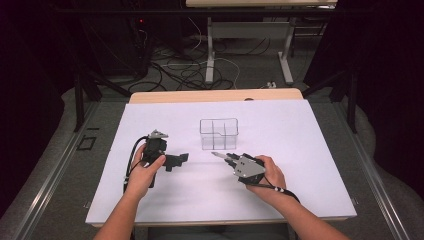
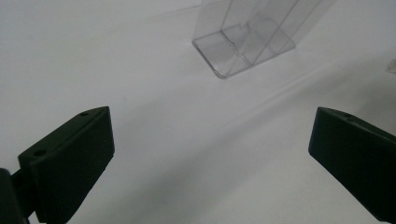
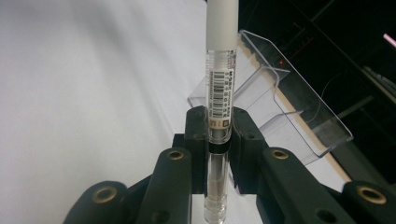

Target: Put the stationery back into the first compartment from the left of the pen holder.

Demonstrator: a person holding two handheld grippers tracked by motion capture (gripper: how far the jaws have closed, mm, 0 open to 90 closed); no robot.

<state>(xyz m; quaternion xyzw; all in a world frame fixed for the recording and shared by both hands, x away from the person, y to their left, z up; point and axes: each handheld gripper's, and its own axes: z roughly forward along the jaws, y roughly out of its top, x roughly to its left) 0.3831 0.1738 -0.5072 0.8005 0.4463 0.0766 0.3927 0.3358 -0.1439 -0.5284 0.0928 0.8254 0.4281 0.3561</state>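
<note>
A clear plastic organiser box (image 1: pixel 219 133) with several compartments stands on the white table (image 1: pixel 280 125), upright and empty. My right gripper (image 1: pixel 223 157) sits just in front of it, shut on a pen (image 1: pixel 218 155) whose tip points toward the box. In the right gripper view the pen (image 3: pixel 219 70) has a white cap and a clear barcoded barrel, pinched between the jaws, with the box (image 3: pixel 280 112) behind. My left gripper (image 1: pixel 180 161) rests to the left of the box, open and holding nothing. The left gripper view shows the box (image 2: pixel 247 37) ahead of the wide-apart jaws.
The table's wooden far edge (image 1: pixel 215 95) borders a dark floor with cables (image 1: pixel 185 70) and another table's legs (image 1: pixel 210 50). Bare white surface surrounds the box on every side.
</note>
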